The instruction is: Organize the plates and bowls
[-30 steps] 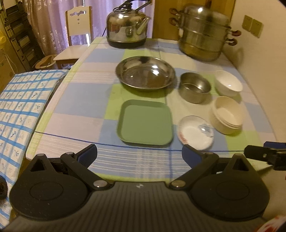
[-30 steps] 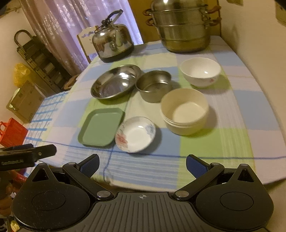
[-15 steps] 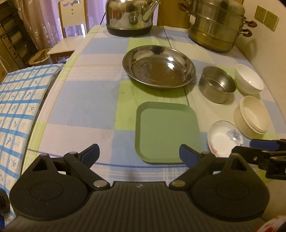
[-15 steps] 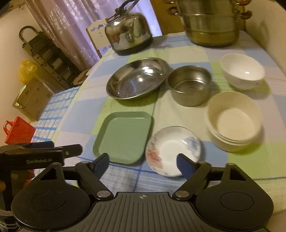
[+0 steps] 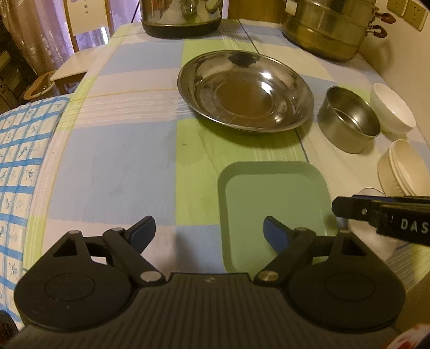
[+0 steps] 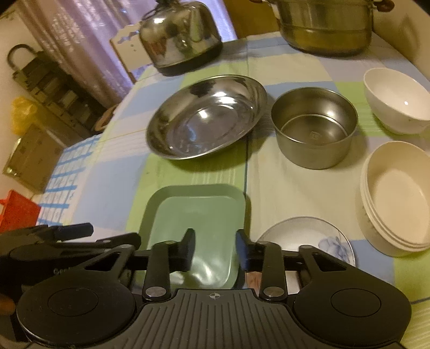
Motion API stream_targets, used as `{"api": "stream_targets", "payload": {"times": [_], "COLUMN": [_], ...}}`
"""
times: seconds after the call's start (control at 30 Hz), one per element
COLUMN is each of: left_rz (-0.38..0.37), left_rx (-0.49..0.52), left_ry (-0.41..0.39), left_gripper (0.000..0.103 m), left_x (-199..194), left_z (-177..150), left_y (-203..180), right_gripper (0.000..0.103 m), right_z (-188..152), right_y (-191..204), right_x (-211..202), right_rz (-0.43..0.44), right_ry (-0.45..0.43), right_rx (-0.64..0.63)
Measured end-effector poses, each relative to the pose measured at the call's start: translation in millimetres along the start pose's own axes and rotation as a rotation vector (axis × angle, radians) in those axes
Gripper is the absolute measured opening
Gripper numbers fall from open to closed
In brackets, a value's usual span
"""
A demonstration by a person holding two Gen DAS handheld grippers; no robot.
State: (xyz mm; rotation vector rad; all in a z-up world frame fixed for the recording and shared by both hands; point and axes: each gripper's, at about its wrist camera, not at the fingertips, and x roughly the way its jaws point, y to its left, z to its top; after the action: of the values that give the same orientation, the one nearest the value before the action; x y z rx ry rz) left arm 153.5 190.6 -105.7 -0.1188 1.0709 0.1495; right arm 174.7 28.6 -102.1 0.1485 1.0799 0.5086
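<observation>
Both grippers angle steeply down over the near edge of my table. Left gripper: jaws wide apart though just narrowing, nothing between them; its right finger overhangs the left edge of the green square plate, its left finger is over bare cloth. Right gripper: jaws just drawn in to a narrow gap, hanging over the right part of the green square plate; whether the pads touch its rim cannot be told, and nothing is visibly clamped. In the left wrist view the right gripper enters from the right, low over the flowered saucer. Task items by size: steel basin beyond the green plate; stacked cream bowls at right; steel bowl just beside the basin; white bowl farther right; saucer just beside the green plate. Kettle and steamer pot stand at the far edge.
</observation>
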Motion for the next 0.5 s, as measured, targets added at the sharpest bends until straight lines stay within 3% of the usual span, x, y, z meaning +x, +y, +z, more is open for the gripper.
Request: {"api": "stream_targets", "payload": {"times": [0.2,0.5], "left_rz": [-0.020,-0.052], "left_rx": [0.007,0.021], "left_ry": [0.031,0.057], "left_gripper": [0.083,0.080], "left_x": [16.4,27.1], "left_z": [7.1,12.4], "left_y": [8.3,12.4], "right_gripper": [0.021,0.020], "right_z": [10.4,16.1], "right_y": [-1.4,-1.3], "right_x": [21.7,41.0], "right_rz": [-0.060,-0.143], "right_ry": [0.035,0.085], "right_rx": [0.009,0.015]}}
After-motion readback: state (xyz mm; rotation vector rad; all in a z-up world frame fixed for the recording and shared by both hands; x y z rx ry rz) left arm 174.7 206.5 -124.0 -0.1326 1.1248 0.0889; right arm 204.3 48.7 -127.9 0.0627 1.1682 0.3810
